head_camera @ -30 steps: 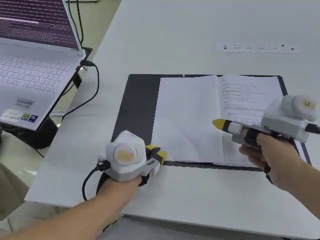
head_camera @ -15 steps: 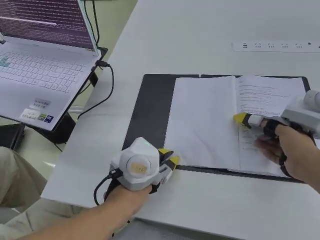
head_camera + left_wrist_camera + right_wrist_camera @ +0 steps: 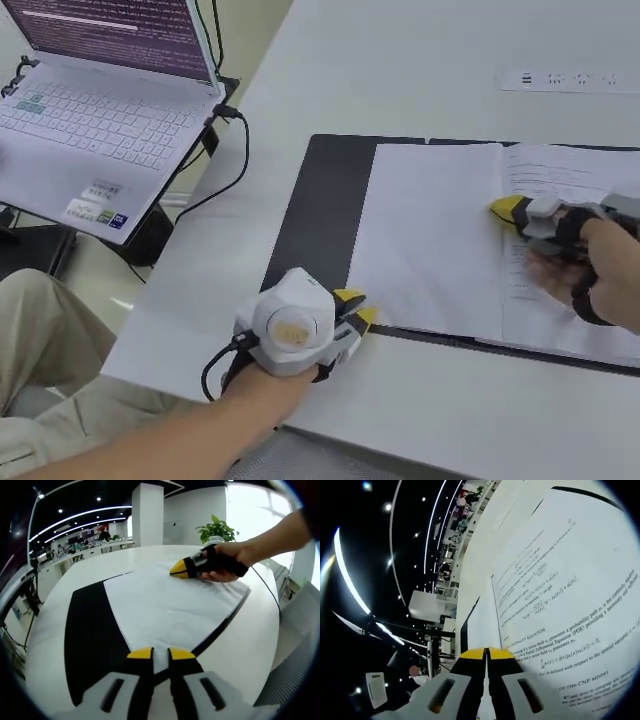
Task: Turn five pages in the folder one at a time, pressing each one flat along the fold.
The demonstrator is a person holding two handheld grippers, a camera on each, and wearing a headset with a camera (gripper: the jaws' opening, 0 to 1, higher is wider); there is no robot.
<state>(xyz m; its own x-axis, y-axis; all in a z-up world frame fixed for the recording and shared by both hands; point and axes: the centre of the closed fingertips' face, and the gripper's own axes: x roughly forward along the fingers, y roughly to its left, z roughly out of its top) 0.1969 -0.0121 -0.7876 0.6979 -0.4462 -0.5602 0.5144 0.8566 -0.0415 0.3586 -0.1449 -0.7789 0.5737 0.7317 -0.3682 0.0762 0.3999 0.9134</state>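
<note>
The black folder [image 3: 320, 200] lies open and flat on the white desk [image 3: 400, 60], its near edge close to the desk's near edge, with a blank white page [image 3: 430, 240] turned over to the left and a printed white page [image 3: 560, 180] on the right. The right gripper [image 3: 503, 208], yellow-tipped, has its jaws closed on nothing, and its tips rest at the fold between the two pages, towards the far half. The step in hand looks like the flattening pass. To do it well, the closed tips should run along the fold to the near edge with light, even pressure, so the sheet creases flat without dragging or wrinkling. The right hand [image 3: 600, 265] reaches in from the right, low over the printed page and pointing left. The left gripper [image 3: 355, 305] rests at the folder's near edge by the blank page's near-left corner, its jaws slightly parted around nothing, its forearm coming from the near left. There it is well placed to steady the folder.
</note>
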